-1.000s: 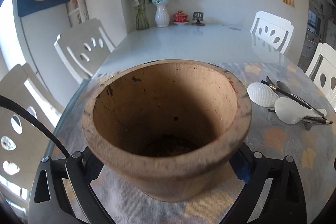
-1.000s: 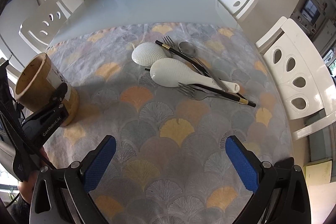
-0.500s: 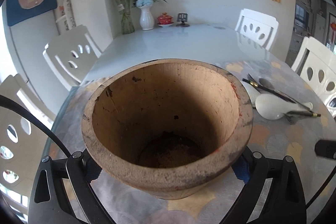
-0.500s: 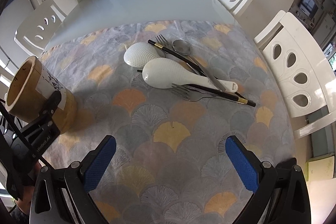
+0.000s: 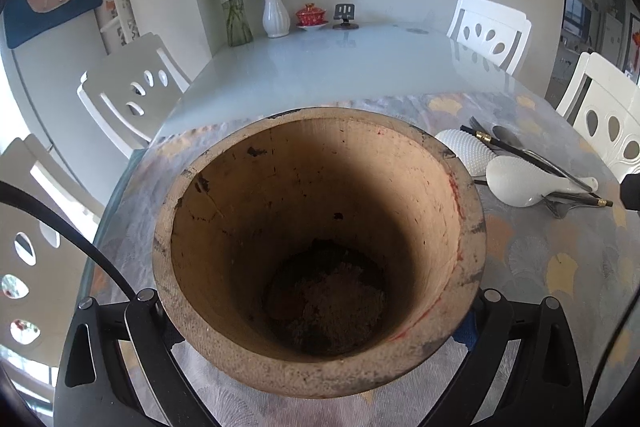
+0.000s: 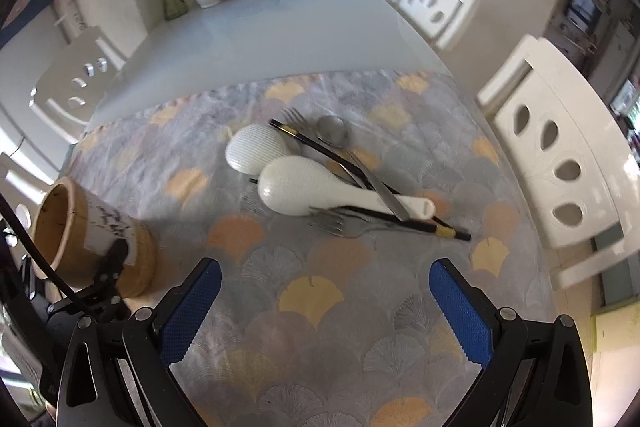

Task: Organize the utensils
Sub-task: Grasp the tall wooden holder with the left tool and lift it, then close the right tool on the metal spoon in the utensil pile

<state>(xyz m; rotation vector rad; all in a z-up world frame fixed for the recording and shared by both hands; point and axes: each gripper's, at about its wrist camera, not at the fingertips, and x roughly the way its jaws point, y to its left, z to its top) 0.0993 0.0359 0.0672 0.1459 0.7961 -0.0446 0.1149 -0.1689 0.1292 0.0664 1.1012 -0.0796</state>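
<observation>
My left gripper point(image 5: 320, 311) is shut on a wooden utensil holder point(image 5: 316, 131). Its dark inside fills the left wrist view and holds no utensils. The right wrist view shows the same holder point(image 6: 92, 231) at the left, tilted, with a left finger point(image 6: 110, 265) against its side. The utensils lie in a pile on the cloth: a smooth white rice paddle point(image 6: 304, 191), a dotted white paddle point(image 6: 256, 149), a fork point(image 6: 340, 225), black chopsticks point(image 6: 400, 223) and a metal spoon point(image 6: 332, 131). My right gripper point(image 6: 324, 291) hangs open just short of the pile, holding nothing.
A patterned grey and yellow cloth point(image 6: 312, 295) covers the near half of the white table point(image 6: 260, 39). White chairs point(image 6: 560, 163) stand around it. Vases with flowers point(image 5: 276, 11) and a red bowl point(image 5: 311, 15) sit at the far end.
The holder has tipped in my left gripper, so I see deeper into it. My right gripper has moved closer to the utensil pile, still open.
</observation>
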